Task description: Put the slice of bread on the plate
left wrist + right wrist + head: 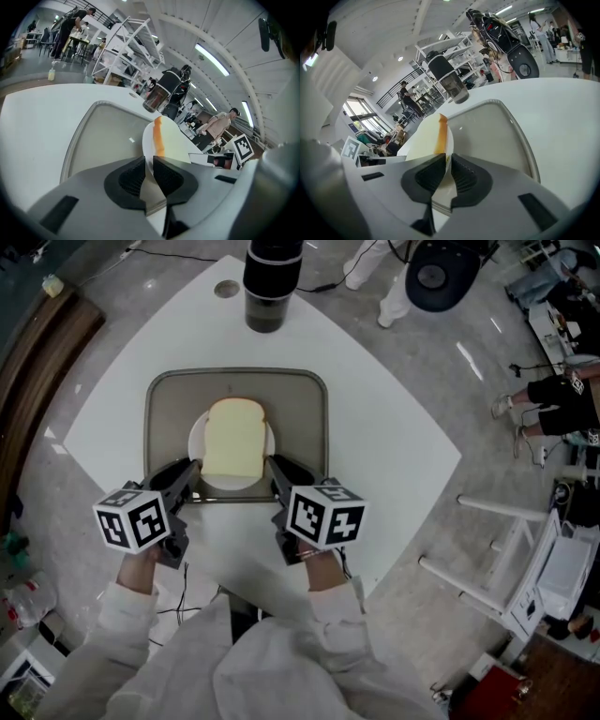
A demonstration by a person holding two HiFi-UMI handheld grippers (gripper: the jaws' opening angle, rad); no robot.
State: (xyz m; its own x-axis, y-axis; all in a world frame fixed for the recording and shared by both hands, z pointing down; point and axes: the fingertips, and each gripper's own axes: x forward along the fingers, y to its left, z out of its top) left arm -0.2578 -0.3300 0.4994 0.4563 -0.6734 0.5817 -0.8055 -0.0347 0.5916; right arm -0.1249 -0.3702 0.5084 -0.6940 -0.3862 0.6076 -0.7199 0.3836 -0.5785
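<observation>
Both of the person's hands, in white sleeves, are held low and close in front of the body, near the table's near edge. Each forearm angles forward and inward, so the two grippers converge on the plate. The left gripper meets the near-left rim of the round white plate, and the right gripper meets its near-right rim. In each gripper view the camera is rolled sideways and the plate is seen edge-on. Its thin rim passes between the ribbed black pads, with both pairs of jaws closed onto it. The left marker cube and the right marker cube carry black-and-white square code patterns. The pale square slice of bread with a tan crust lies flat on the plate and covers most of it. The plate sits over the middle of the grey rectangular tray with rounded corners on the white table. Whether the plate touches the tray cannot be told. A black cylindrical vessel stands upright at the table's far edge, well apart from the tray.
</observation>
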